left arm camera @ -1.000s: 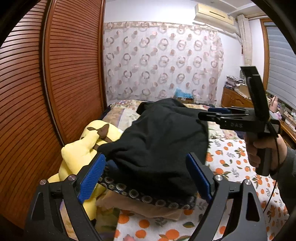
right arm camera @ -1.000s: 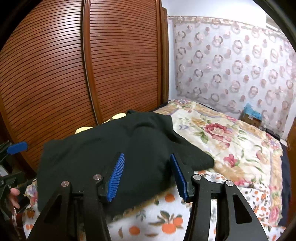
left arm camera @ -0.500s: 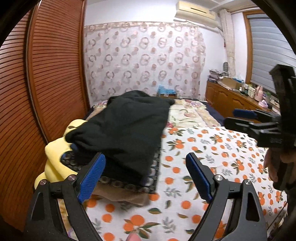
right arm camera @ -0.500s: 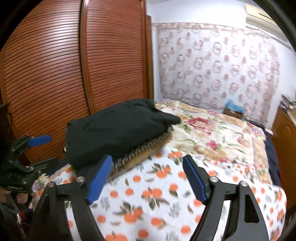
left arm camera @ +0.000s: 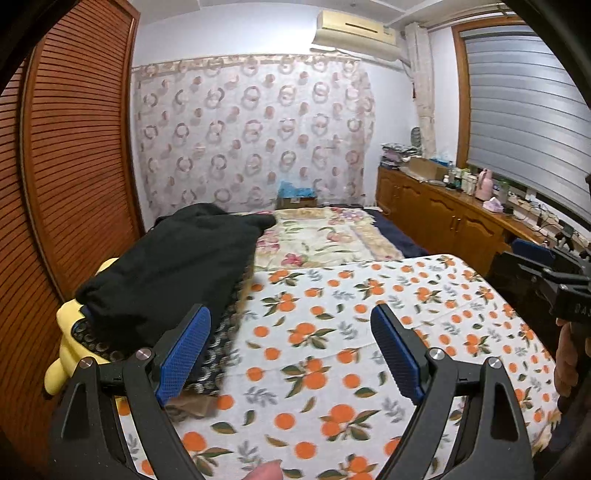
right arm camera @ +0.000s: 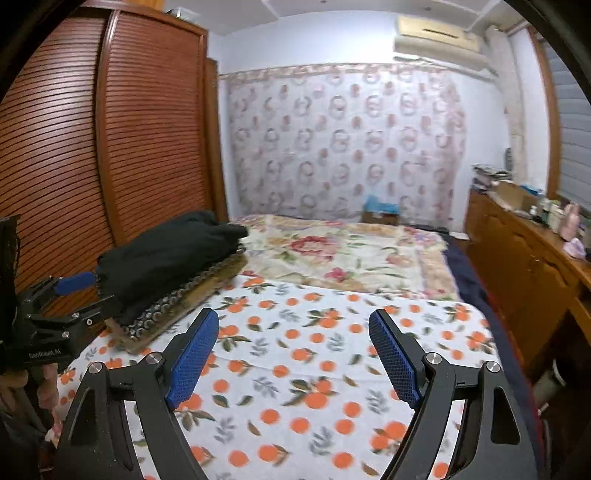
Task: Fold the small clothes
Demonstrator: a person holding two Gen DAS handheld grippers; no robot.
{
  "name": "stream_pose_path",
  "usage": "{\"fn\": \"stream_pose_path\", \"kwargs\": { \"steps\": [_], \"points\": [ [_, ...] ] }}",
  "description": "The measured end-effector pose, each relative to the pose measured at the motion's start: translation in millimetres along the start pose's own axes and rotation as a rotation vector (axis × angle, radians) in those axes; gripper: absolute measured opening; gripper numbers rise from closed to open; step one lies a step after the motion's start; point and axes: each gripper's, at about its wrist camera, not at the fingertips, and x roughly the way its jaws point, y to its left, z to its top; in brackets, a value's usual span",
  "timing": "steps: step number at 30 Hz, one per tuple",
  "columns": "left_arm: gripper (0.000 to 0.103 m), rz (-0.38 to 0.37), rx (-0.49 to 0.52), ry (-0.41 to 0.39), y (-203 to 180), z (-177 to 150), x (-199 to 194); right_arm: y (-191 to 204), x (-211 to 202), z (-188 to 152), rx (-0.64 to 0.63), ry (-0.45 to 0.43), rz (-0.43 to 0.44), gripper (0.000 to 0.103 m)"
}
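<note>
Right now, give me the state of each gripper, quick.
Left gripper: open, holding nothing.
Right gripper: open, holding nothing.

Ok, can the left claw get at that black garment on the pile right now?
Probably yes. The left claw is open and empty above the orange-print sheet, and the black garment lies on top of the stack just ahead to its left, with nothing between them.

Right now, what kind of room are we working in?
Most likely a home bedroom. A bed with a floral quilt and an orange-print blanket fills the middle, a louvred wooden wardrobe stands to the left, and a curtain hangs under an air conditioner.
</note>
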Motion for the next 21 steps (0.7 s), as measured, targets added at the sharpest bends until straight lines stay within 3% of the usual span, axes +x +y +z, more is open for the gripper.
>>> {"fn": "stream_pose_path", "kwargs": {
  "steps": [9, 21],
  "points": [
    [0.089, -0.048, -0.001, -0.01, -19.9, 12.1, -8.1, 5.8, -36.6, -4.5, 0.034, -0.046, -0.044, 0.085],
    [0.089, -0.05, 0.001, -0.008, -23.9, 13.8, -6.6, 3.5, -20.6, -16.4, 0.042, -0.053, -0.069, 0.085]
  ]
}}
